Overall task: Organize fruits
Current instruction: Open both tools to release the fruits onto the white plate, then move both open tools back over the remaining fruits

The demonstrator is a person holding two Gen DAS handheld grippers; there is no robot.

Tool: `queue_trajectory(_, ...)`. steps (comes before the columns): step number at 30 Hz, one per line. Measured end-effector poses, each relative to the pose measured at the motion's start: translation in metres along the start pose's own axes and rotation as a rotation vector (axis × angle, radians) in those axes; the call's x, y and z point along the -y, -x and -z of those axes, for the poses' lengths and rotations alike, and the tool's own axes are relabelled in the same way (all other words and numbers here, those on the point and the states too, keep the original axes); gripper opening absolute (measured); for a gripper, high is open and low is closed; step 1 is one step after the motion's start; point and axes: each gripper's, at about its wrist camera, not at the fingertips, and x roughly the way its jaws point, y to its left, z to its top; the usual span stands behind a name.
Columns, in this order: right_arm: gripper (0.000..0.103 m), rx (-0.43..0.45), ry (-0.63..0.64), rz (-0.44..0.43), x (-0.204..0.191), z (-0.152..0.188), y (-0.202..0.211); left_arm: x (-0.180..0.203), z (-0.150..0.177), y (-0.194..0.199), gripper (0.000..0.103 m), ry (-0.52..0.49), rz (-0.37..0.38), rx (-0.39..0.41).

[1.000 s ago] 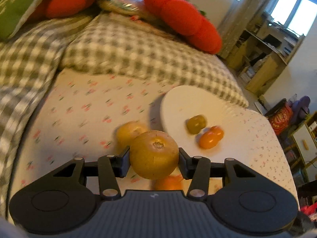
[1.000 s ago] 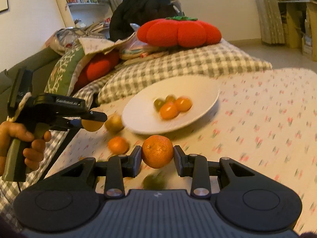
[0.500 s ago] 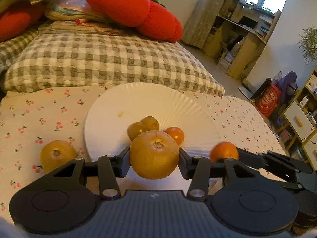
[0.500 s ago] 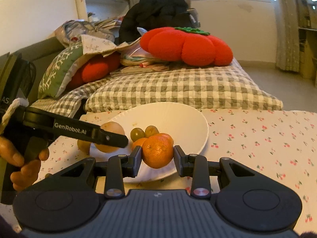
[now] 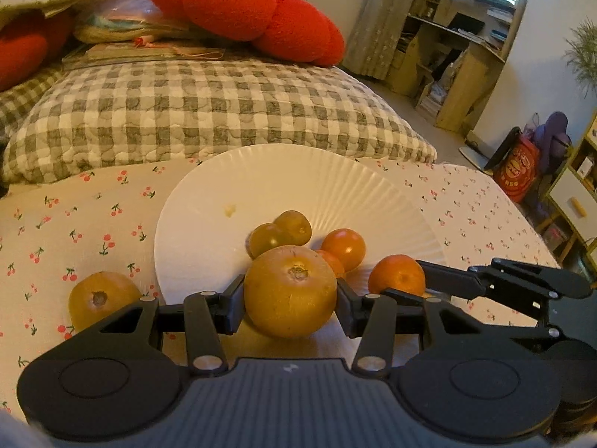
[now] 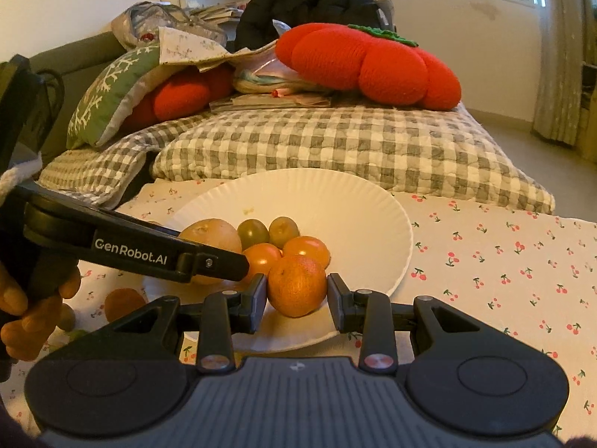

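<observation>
My left gripper (image 5: 290,295) is shut on a yellow-brown pear (image 5: 290,291) and holds it over the near rim of the white paper plate (image 5: 298,183). My right gripper (image 6: 297,287) is shut on an orange mandarin (image 6: 297,285) over the plate's (image 6: 365,220) near side; the mandarin also shows in the left wrist view (image 5: 396,274). On the plate lie two green tomatoes (image 5: 280,233) and two orange tomatoes (image 5: 343,248). A second pear (image 5: 100,298) lies on the cherry-print cloth left of the plate.
A checked cushion (image 5: 209,112) and a red pumpkin pillow (image 5: 246,11) lie behind the plate. Another orange fruit (image 6: 124,302) and a small green one (image 6: 66,317) lie on the cloth at left in the right wrist view, near the hand holding the left gripper (image 6: 22,310).
Both grippers have moved in over the plate, each still holding its fruit. The left gripper swung right from the cloth; the right gripper came forward and lower.
</observation>
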Motion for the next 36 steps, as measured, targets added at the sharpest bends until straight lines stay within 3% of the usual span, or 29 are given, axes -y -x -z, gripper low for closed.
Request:
queue_trajectory(8,0.033,0.017,-0.023,0.007,0.003,0.001,0.002,-0.005,-0.001,0.006,0.052,0.011,0.01,0.028)
queue_trajectory(22,0.041,0.043,-0.08,0.02,-0.003,0.003,0.041,-0.034,-0.003,0.064,0.059,0.091,-0.042,0.077)
queue_trajectory(29,0.055,0.04,-0.087,0.006,-0.02,0.012,0.058,-0.055,0.008,0.093,0.064,0.151,-0.11,0.062)
queue_trajectory(32,0.068,0.039,-0.091,-0.006,-0.03,0.019,0.065,-0.057,0.017,0.105,0.066,0.146,-0.129,0.055)
queue_trajectory(36,0.076,0.056,-0.067,-0.017,-0.048,0.024,0.076,-0.062,0.034,0.121,0.072,0.125,-0.16,0.032)
